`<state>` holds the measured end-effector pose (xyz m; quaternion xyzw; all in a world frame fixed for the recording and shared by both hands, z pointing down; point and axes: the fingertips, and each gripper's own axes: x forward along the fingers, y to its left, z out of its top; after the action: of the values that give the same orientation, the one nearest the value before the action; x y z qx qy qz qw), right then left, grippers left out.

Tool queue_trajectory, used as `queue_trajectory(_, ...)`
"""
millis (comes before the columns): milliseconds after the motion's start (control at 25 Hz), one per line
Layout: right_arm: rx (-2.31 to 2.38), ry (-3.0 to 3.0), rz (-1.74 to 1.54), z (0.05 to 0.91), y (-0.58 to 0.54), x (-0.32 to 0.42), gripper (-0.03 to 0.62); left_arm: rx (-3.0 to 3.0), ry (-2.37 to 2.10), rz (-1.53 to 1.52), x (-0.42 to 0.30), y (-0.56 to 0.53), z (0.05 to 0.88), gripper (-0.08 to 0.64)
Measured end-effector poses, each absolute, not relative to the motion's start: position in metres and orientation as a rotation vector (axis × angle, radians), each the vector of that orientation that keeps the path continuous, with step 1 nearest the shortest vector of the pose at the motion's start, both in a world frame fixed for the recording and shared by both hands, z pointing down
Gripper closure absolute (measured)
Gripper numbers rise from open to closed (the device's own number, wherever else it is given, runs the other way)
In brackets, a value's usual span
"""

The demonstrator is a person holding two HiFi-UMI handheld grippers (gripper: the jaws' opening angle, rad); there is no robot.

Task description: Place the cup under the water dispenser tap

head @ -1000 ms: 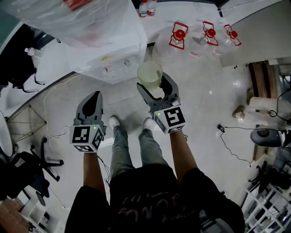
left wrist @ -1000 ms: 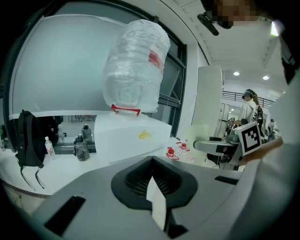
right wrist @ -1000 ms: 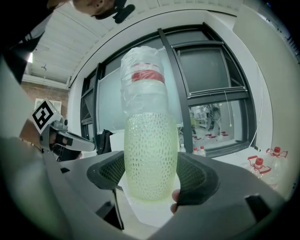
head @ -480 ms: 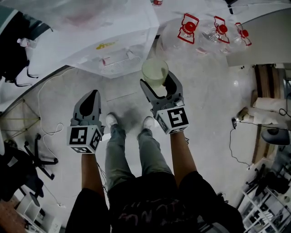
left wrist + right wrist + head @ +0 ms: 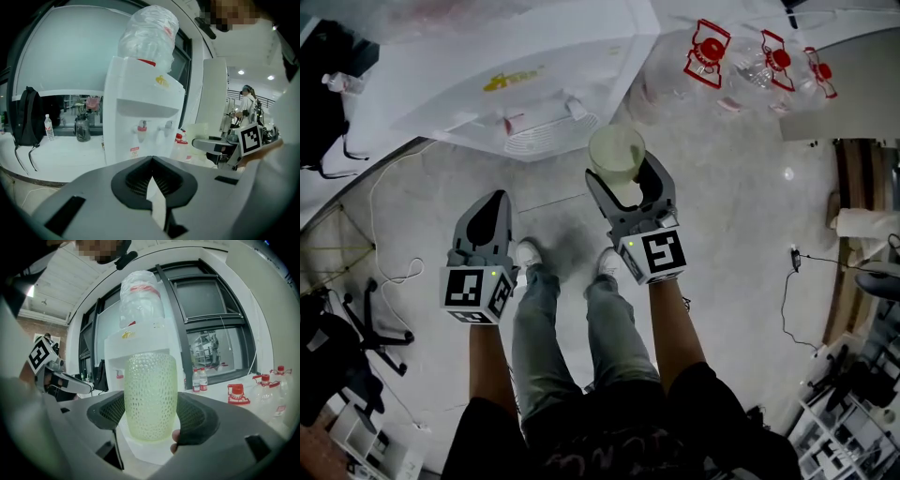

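A pale green dimpled cup (image 5: 616, 153) stands upright between the jaws of my right gripper (image 5: 623, 174), which is shut on it. In the right gripper view the cup (image 5: 151, 394) fills the middle, with the white water dispenser (image 5: 140, 341) right behind it. Seen from the head view, the dispenser (image 5: 534, 75) lies just beyond and left of the cup, its red tap (image 5: 512, 123) and white tap (image 5: 575, 108) over a drip grille (image 5: 539, 141). My left gripper (image 5: 488, 217) is shut and empty, left of the cup. Both taps (image 5: 142, 126) face it in the left gripper view.
Several big clear water jugs with red caps (image 5: 712, 47) stand on the floor to the right of the dispenser. Cables (image 5: 389, 225) trail over the floor at left, near an office chair (image 5: 342, 347). The person's shoes (image 5: 525, 251) are below the grippers. A black backpack (image 5: 28, 117) leans on a ledge.
Both grippers have sunk together, the cup still held upright. In the head view the dispenser's tap recess has come closer to the cup.
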<state>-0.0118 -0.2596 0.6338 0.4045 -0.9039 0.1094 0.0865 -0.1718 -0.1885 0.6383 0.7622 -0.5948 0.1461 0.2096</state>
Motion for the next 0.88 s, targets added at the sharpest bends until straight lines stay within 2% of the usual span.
queue_trajectory(880,1.134,-2.719,0.278,0.747,-0.306,-0.054,0.242,2.115,-1.684,0.414,-0.198,-0.212,0.748,0.550)
